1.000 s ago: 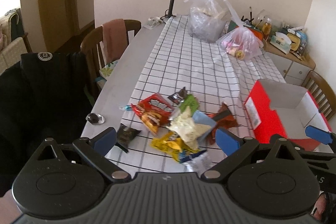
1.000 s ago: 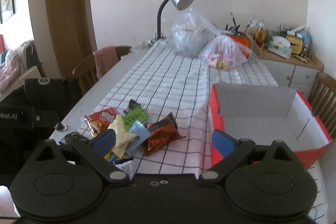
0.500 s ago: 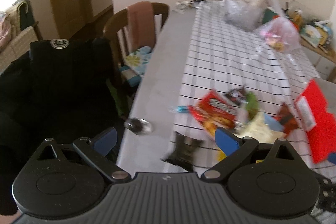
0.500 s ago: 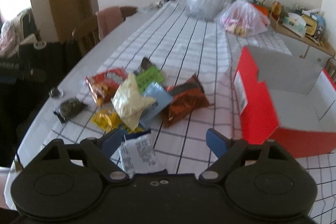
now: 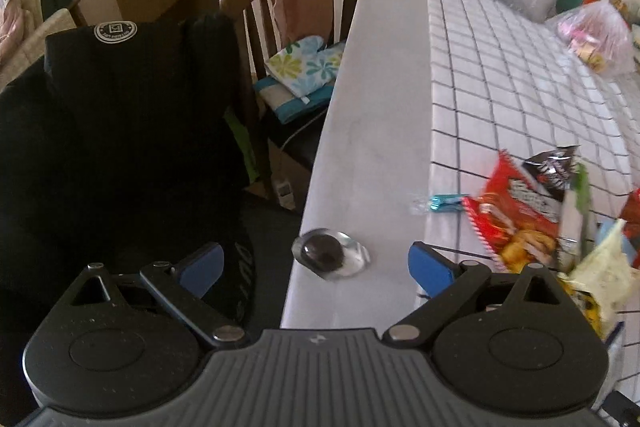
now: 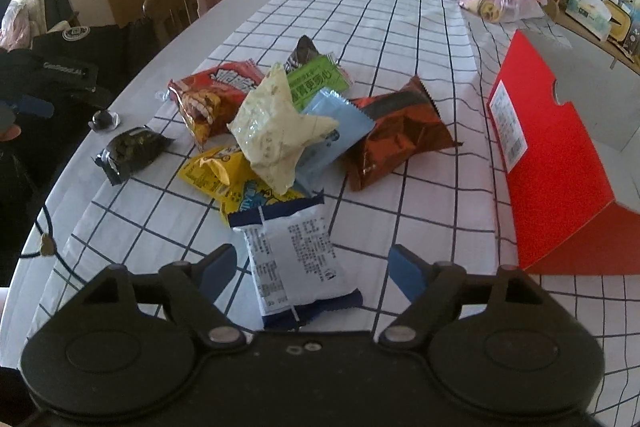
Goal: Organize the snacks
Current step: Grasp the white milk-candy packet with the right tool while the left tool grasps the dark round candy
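Both grippers now sit lower, closer to the snacks.
Right gripper (image 6: 310,269), jaws narrowing but unclenched, straddles white packet (image 6: 294,259) (light, crinkly, slippery); pinch its middle. Left gripper (image 5: 316,263) gapes empty.

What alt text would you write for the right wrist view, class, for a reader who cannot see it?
The open right gripper, jaws just closing, straddles a white and navy snack packet without touching it. Beyond lies a heap of snack packets on a checked tablecloth, with an open red box at right.
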Motion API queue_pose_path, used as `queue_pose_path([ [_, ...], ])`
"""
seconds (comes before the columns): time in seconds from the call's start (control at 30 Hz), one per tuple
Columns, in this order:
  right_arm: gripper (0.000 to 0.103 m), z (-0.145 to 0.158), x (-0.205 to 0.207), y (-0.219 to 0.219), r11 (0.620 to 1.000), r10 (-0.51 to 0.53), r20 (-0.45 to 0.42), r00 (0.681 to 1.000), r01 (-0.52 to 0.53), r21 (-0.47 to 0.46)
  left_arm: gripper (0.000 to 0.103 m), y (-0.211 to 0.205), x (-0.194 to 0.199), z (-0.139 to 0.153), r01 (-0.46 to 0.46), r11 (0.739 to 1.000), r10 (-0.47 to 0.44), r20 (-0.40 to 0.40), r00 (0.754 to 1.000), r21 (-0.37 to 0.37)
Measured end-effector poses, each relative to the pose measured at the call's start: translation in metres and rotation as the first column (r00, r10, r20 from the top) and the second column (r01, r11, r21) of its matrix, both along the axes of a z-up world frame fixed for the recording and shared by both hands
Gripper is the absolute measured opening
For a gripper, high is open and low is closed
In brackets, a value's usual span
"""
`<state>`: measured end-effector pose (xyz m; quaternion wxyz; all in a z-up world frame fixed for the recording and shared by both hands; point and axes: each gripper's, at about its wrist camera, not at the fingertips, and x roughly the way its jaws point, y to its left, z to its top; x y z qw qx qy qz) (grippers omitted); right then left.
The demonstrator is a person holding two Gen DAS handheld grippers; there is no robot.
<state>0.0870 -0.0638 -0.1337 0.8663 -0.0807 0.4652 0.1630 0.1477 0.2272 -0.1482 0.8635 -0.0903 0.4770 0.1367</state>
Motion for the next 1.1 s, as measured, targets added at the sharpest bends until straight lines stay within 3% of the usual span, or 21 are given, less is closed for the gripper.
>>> queue_pose_path([
  [0.13, 0.083, -0.004, 0.003, 0.002, 1.0, 0.005, -0.011, 1.0, -0.005, -0.015, 0.097, 0.003, 0.012, -0.012, 0.026, 1.0, -0.026, -0.037, 0.999, 0.002],
  [0.27, 0.081, -0.011, 0.006, 0.003, 1.0, -0.001, -0.023, 1.0, 0.0, -0.031, 0.081, 0.005, 0.022, -0.025, 0.028, 0.999, -0.03, -0.088, 0.996, -0.015],
  [0.43, 0.077, -0.017, 0.008, 0.005, 0.999, -0.003, -0.039, 0.999, 0.001, -0.035, 0.074, 0.007, 0.024, -0.028, 0.034, 0.999, -0.035, -0.093, 0.995, -0.02],
  [0.67, 0.059, -0.022, 0.013, 0.004, 1.0, -0.007, -0.065, 0.998, 0.006, -0.015, 0.051, 0.003, 0.024, -0.025, 0.051, 0.999, -0.052, -0.074, 0.996, -0.013],
  [1.1, 0.046, -0.019, 0.013, -0.005, 0.999, -0.039, -0.061, 0.997, 0.041, 0.025, 0.046, -0.003, 0.02, -0.021, 0.044, 0.998, -0.046, -0.053, 0.998, -0.037],
])
